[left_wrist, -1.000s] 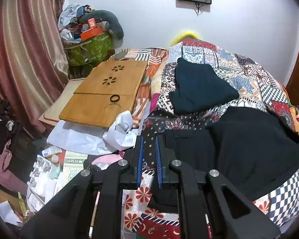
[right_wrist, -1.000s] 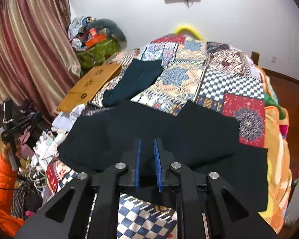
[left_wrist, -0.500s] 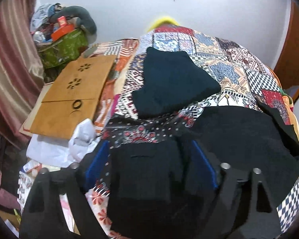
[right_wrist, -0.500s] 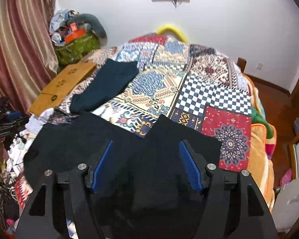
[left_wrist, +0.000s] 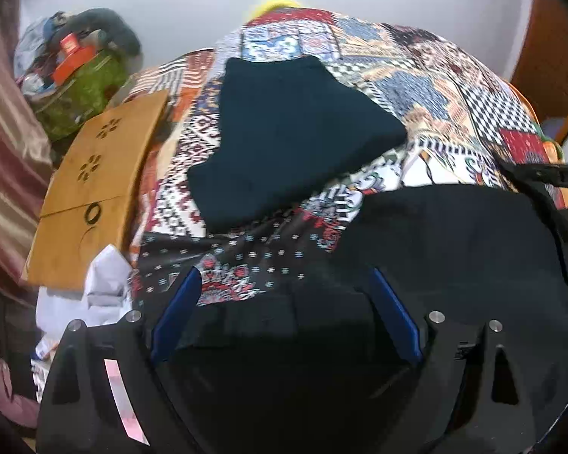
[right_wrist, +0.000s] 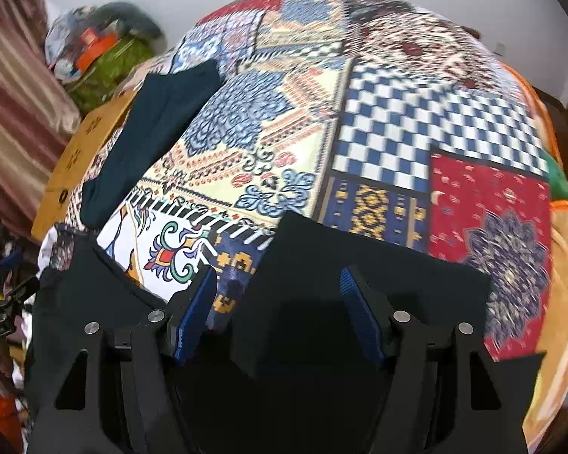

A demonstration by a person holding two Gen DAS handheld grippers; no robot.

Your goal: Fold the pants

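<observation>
Both grippers, left (left_wrist: 284, 314) and right (right_wrist: 280, 314), stood wide and gripped nothing over the black pants (right_wrist: 359, 283), which lay spread flat on the patchwork bedspread (right_wrist: 416, 121); no fold looked begun, so all folding remained

Both wrist cams tilted down, close over the bed's near edge.
Left cam sits left, right cam right; both share the patchwork quilt (left_wrist: 454, 87) (right_wrist: 416, 121) and folded dark garment (left_wrist: 284, 132) (right_wrist: 159, 121) far left.
</observation>
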